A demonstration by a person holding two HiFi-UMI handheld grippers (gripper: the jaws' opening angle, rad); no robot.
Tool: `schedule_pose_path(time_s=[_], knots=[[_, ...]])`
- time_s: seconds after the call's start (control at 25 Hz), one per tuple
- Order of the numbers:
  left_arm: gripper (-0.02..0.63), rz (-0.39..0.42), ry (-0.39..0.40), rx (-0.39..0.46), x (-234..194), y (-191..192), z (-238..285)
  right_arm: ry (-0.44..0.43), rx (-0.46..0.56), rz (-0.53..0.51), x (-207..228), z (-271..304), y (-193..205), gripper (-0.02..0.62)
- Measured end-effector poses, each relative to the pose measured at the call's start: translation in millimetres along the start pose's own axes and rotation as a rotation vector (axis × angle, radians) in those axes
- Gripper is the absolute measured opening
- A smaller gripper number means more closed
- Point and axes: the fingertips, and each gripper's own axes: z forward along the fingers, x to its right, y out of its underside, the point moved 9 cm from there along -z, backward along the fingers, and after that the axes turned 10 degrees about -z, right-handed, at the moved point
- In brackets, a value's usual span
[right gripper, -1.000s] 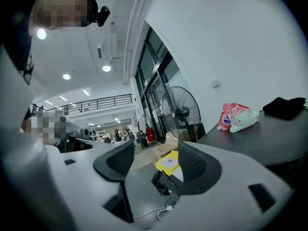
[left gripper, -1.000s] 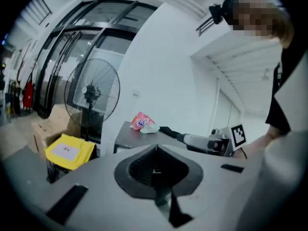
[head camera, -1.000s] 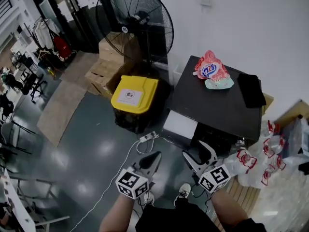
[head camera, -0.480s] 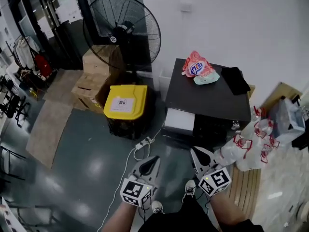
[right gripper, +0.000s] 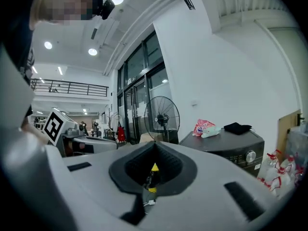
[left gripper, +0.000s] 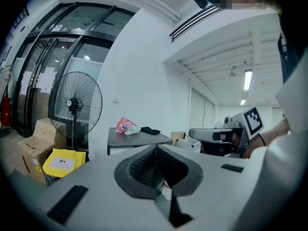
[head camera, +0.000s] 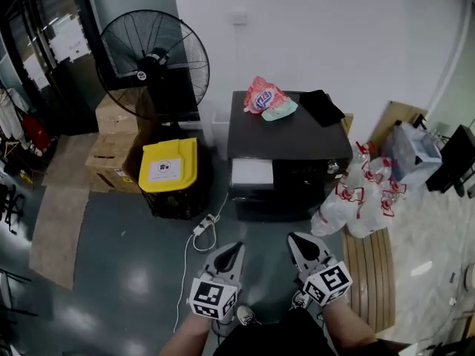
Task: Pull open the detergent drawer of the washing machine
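Fingers of my left gripper (head camera: 234, 249) and right gripper (head camera: 295, 239) are pressed together, empty, aimed toward the black washing machine's (head camera: 289, 136) unreached white detergent drawer (head camera: 252, 173).

Head view looks steeply down; both gripper views face the distant washing machine (head camera: 289, 136).

Each hand carries a light grey tool with tapered, pointed jaws: the left tool (head camera: 236, 248) and the right tool (head camera: 294, 238). Dark grey ribbed pads (left gripper: 140, 167) line the jaws' inner faces, and dark rectangular slots (left gripper: 67, 202) are set into the smooth grey shells. Behind each tool sits a white cube (head camera: 213, 298) printed with black square markers. Thin wires (right gripper: 149, 203) show at the root of the right tool's jaws. The person wears dark clothing (head camera: 286, 337) and white shoes (head camera: 246, 316).
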Motion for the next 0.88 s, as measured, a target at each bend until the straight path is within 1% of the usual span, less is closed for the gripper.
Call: schedule_pose_path(time_s=[0.2, 0.32, 0.56, 0.76, 0.88], knots=[[0.008, 0.016, 0.043, 0.002, 39, 11, 0, 0.021, -0.010, -0.014, 4, -42, 3, 0.002], [0.008, 0.012, 0.047, 0.001, 62, 17, 1, 0.021, -0.024, -0.019, 9, -67, 3, 0.003], [0.008, 0.007, 0.005, -0.010, 110, 31, -3, -0.007, -0.021, -0.014, 24, -112, 2, 0.003], [0.008, 0.015, -0.050, -0.011, 152, 41, -10, -0.063, -0.008, -0.002, 30, -143, 9, 0.003], [0.008, 0.016, -0.079, -0.010, 169, 46, -14, -0.091, 0.003, 0.008, 32, -154, 13, 0.003]])
